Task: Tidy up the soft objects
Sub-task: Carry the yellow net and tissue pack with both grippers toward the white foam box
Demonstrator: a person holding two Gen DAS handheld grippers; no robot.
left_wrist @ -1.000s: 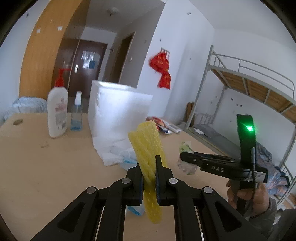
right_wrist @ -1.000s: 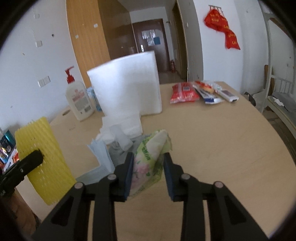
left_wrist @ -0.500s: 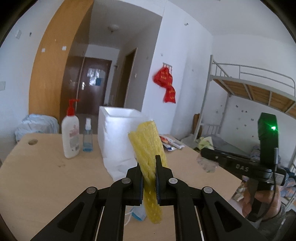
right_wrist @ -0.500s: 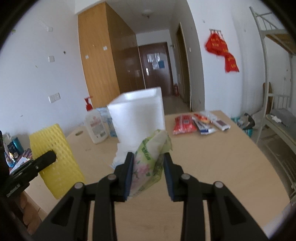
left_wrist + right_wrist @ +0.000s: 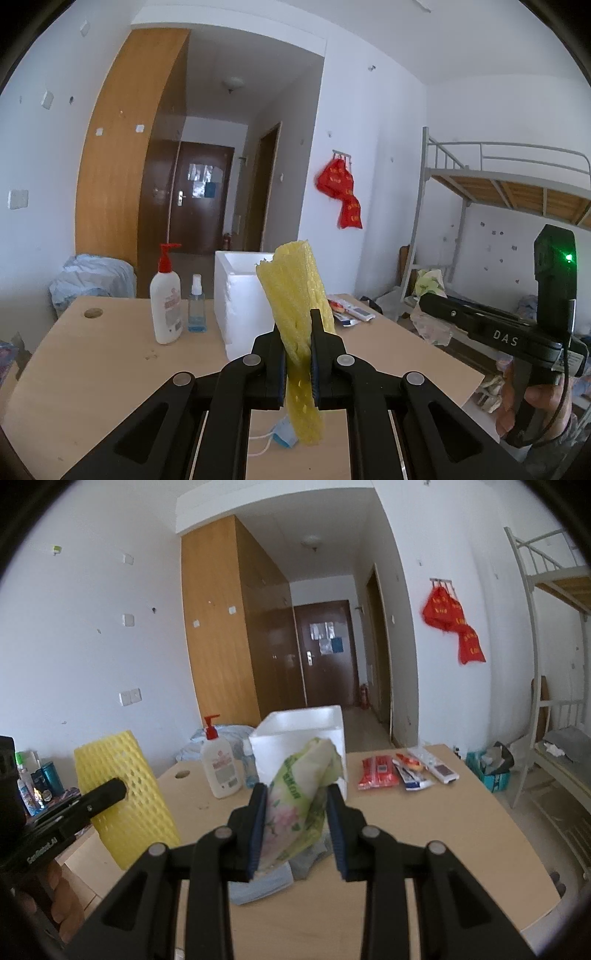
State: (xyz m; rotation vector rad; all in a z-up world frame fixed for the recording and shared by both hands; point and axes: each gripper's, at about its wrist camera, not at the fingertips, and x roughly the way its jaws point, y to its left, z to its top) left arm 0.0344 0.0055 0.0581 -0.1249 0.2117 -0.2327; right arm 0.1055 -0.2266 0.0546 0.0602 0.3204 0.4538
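- Dormitory room, wooden surface (image 5: 424,830) below: both items are held aloft, likely bound for the white foam box (image 5: 299,734).
- Left gripper (image 5: 297,343), jaws pinched narrow, holds yellow foam netting (image 5: 295,295).
- Right gripper (image 5: 295,812) clamps a tissue pack (image 5: 295,797).

We see a wooden table (image 5: 424,812). A white pump bottle (image 5: 166,301) with a red top stands on it. Just beside it stands a small blue spray bottle (image 5: 195,308). On the far side of the table we see a red packet (image 5: 377,772), a tube (image 5: 408,773) and a flat white thing (image 5: 432,762), side by side. Two red bags (image 5: 452,622) hang on the white wall. A brown door (image 5: 197,197) is at the end of the hall. A tall wooden cupboard (image 5: 218,646) is on the left. A metal bunk bed (image 5: 498,184) is on the right.
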